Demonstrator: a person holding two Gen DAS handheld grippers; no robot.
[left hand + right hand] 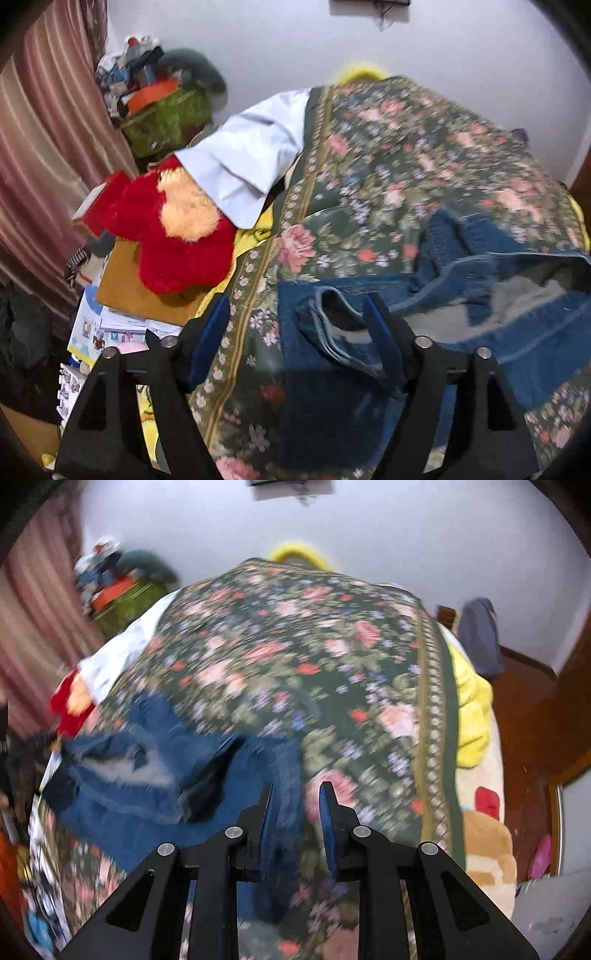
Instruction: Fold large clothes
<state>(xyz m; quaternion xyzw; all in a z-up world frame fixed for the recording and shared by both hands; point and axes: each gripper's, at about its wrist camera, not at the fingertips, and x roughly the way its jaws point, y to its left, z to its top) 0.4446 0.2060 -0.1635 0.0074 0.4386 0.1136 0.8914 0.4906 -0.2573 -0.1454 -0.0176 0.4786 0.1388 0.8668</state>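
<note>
A blue denim garment (461, 295) lies crumpled on a dark green floral bedspread (388, 166), its grey inner lining showing. My left gripper (295, 314) is open, its jaws wide apart over the garment's left edge, where a folded cuff lies between them. In the right wrist view the denim garment (155, 775) lies left of centre on the bedspread (295, 646). My right gripper (295, 794) is open with a narrower gap, right above the garment's right edge. The right view is blurred.
A red and tan plush toy (173, 225), a white cloth (251, 155), a brown board and papers lie left of the bed. A green basket of clutter (166, 114) and a striped curtain (40, 147) stand behind. A yellow blanket (472, 709) and wooden floor (524, 709) are on the right.
</note>
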